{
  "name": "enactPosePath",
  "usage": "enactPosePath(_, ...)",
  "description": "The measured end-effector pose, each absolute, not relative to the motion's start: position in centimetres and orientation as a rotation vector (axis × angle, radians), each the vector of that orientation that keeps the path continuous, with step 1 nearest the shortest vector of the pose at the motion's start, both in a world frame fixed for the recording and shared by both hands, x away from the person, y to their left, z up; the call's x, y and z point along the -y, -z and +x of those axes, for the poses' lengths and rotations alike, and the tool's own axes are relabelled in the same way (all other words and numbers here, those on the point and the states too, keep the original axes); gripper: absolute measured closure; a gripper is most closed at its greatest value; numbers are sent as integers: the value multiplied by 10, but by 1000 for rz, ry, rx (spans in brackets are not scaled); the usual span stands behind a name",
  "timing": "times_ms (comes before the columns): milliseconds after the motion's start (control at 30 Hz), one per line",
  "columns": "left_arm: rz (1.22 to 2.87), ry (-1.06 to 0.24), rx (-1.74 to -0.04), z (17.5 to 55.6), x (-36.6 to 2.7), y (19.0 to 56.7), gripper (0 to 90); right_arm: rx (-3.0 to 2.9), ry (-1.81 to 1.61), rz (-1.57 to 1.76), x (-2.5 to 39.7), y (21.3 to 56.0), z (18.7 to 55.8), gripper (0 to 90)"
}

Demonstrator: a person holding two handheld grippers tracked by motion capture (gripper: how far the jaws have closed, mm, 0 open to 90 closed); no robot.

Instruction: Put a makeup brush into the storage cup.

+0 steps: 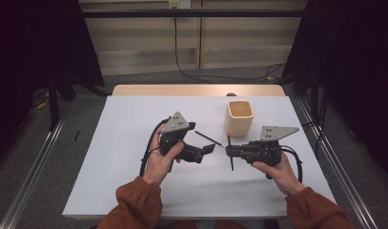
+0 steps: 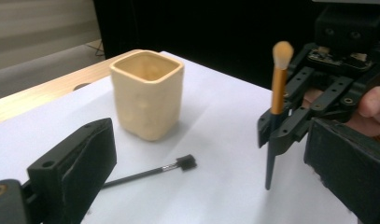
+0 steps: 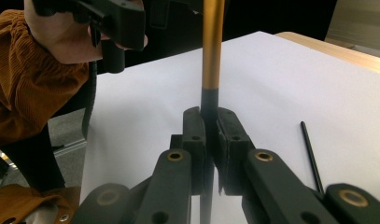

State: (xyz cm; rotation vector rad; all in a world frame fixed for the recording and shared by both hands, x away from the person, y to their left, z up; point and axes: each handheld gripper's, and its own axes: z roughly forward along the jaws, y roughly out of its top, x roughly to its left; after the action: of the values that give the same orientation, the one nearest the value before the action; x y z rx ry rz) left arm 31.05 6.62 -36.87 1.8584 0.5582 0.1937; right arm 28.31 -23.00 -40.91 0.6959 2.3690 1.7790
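A makeup brush (image 2: pixel 277 93) with a gold ferrule and pale bristles stands upright, bristles up, above the white sheet. My right gripper (image 3: pixel 210 126) is shut on its black handle (image 3: pixel 211 56); in the high view that gripper (image 1: pixel 228 151) points left with the brush (image 1: pixel 231 162) crossing its tips. A thin black spoolie brush (image 2: pixel 150 173) lies flat on the sheet, close to a cream square cup (image 2: pixel 148 95). My left gripper (image 1: pixel 208 150) faces the right one from a short distance, open, with nothing between its jaws.
The cream cup (image 1: pixel 239 117) stands upright at the back right of the white sheet (image 1: pixel 129 181), just behind the right gripper. A wooden table edge (image 1: pixel 196 89) runs along the back. The person's orange sleeves come in from the bottom.
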Motion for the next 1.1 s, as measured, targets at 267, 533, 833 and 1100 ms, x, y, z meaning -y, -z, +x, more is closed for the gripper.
enactPosePath(267,1813,-244,-609,309,-91,380,19,-2351,-1772,713,233,409,283,834)
enactPosePath(533,1792,-286,-673,304,-106,391,17,-2325,-1774,731,239,407,283,834)
enactPosePath(833,1787,-325,-718,293,-121,402,17,-2294,-1760,755,248,404,285,834)
enactPosePath(1100,1789,-366,-763,285,-142,412,15,-2268,-1732,788,257,401,288,834)
